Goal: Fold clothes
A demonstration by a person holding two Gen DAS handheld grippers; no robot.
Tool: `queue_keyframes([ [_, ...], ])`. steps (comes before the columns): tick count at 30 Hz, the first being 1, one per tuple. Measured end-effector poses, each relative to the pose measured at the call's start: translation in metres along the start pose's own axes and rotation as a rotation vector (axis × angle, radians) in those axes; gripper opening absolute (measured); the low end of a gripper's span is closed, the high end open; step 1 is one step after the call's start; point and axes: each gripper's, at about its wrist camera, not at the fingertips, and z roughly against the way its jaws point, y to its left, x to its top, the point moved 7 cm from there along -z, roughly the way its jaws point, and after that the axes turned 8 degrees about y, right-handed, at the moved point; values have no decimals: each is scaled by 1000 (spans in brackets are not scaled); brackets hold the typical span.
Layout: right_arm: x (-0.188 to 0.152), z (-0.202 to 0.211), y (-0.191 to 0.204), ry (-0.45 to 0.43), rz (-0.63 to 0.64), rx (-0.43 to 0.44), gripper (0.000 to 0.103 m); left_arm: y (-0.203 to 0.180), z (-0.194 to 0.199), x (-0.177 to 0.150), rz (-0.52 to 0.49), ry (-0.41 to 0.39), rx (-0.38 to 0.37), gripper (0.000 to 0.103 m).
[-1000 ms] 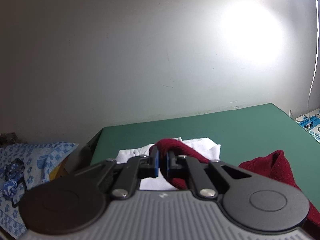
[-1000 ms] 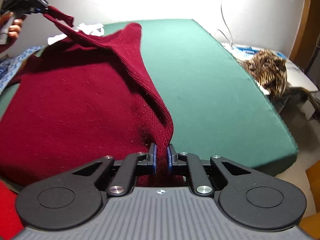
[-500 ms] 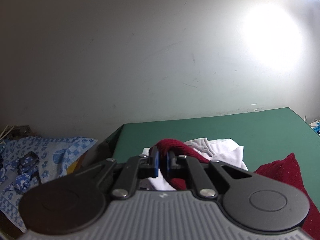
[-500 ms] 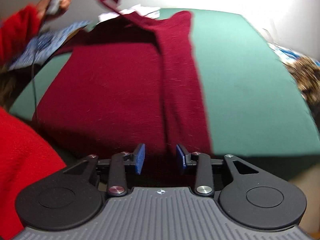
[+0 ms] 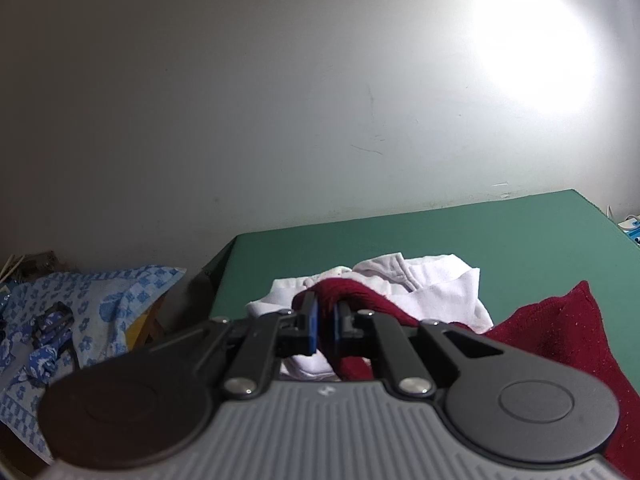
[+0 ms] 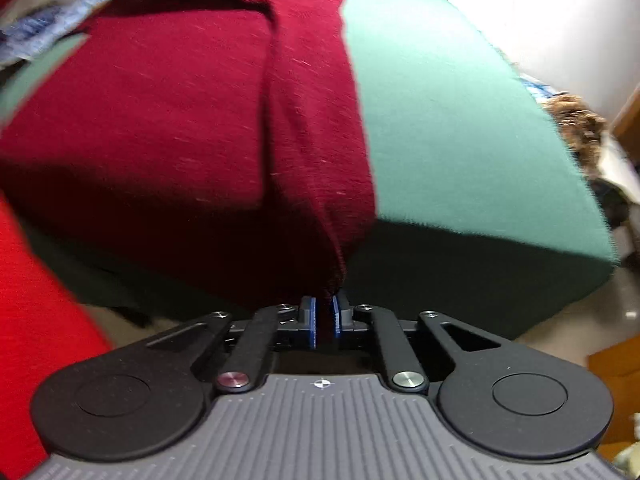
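Knit sweater [image 6: 180, 112] looks soft and floppy; I have left fingers [image 5: 325, 322] and right fingers [image 6: 324, 322] both clenched on its edges, the safest holds, I'd say.

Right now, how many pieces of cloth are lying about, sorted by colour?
Dark red: 1, the sweater, pinched by the left claw and the right claw.
White: 1, the crumpled garment.
Blue patterned: 1, the cloth beside the green table.
Total: 3

Bare green table [image 6: 460, 128] (right of sweater [image 6: 180, 112])
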Motion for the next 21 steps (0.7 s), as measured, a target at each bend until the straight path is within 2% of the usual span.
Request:
queue_keyframes([
  [3,4,20,19,21,49,194,8,3,0,-4,-4,6,5,6],
  [5,4,23,30,44,85,239,9,8,-1,-4,-8,9,18,6],
  [7,4,17,33,112,74,290,10,14,-2,-5,-9,13,30,6],
  [9,5,12,24,131,28,270,17,21,-5,-8,0,25,42,7],
  [11,13,19,16,71,15,223,19,27,-8,-12,9,36,49,7],
  [13,24,27,10,1,2,182,31,30,-11,-15,17,49,51,7],
  [14,30,27,10,-41,0,166,41,30,-12,-17,21,54,50,7],
  [15,36,28,10,-80,-2,153,46,30,-14,-18,21,58,50,7],
  [16,41,23,15,-87,4,155,45,29,-15,-19,22,61,50,7],
  [17,44,15,19,-69,11,140,39,28,-16,-19,22,63,50,7],
  [18,47,6,22,-50,18,125,28,27,-16,-19,22,62,49,7],
  [20,51,-1,26,-38,9,102,19,26,-16,-19,22,60,47,7],
  [21,52,-1,25,-42,-7,93,11,26,-15,-18,22,57,45,8],
])
